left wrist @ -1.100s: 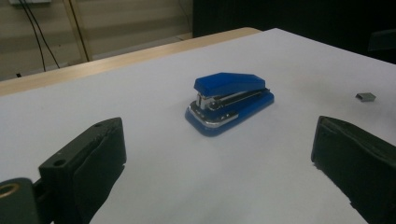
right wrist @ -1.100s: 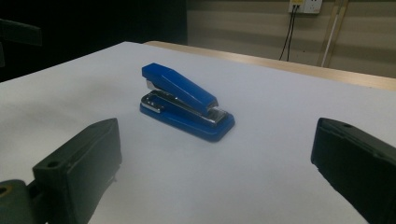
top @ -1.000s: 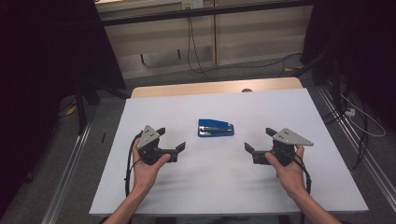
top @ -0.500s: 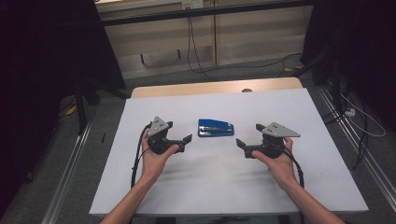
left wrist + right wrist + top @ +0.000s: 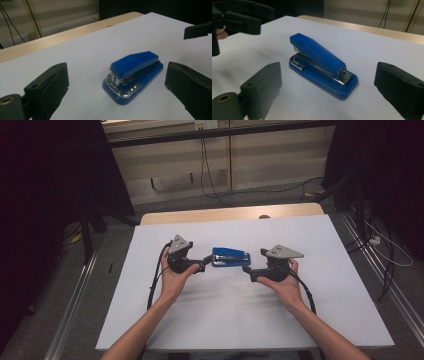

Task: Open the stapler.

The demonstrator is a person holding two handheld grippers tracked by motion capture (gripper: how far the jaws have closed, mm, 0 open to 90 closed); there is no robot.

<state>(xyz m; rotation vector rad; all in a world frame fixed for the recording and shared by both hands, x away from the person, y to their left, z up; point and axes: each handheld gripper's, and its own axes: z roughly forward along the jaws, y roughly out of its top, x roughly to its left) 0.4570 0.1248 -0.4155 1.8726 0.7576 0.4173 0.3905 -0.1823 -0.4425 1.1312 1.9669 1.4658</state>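
White-covered table (image 5: pixel 235 320) in a dim room is bearing a blue stapler (image 5: pixel 230 257) lying crosswise (left gripper (image 5: pixel 204 263) gaping; right gripper (image 5: pixel 248 271) gaping, narrowing slightly).

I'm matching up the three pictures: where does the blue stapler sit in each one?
High view: stapler at table centre, between both grippers.
Left gripper view: stapler centre, between the black jaws.
Right gripper view: stapler centre, lying diagonally.
Shared landmark: the wooden table edge behind it.

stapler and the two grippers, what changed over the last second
Both grippers closed in on the stapler: left gripper from its left, right gripper from its right, whose jaws have just been closing slightly, nothing between them. Neither touches it. The stapler stayed put.
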